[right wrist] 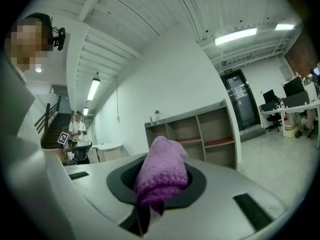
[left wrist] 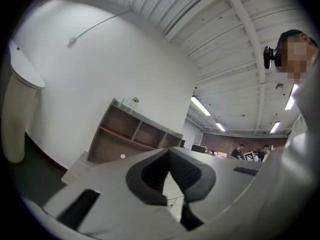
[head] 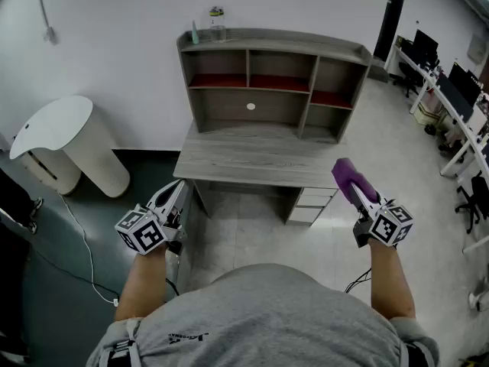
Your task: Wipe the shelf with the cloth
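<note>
The shelf (head: 267, 82) is a grey wooden hutch with red-lined compartments, standing on a grey desk (head: 252, 159) against the white wall ahead. It also shows in the left gripper view as the shelf (left wrist: 135, 134) and in the right gripper view as the shelf (right wrist: 200, 134). My right gripper (head: 348, 183) is shut on a purple cloth (head: 345, 176), held low in front of the desk's right corner. The fluffy cloth (right wrist: 162, 171) bulges out between the jaws. My left gripper (head: 180, 189) hangs before the desk's left corner, and this gripper (left wrist: 168, 151) is shut with nothing in it.
A bottle (head: 217, 23) and a small item stand on the shelf top. A white rounded cabinet (head: 69, 144) stands at the left with a cable (head: 84, 243) on the floor. Drawers (head: 309, 205) sit under the desk. Office desks and chairs (head: 451, 98) line the right.
</note>
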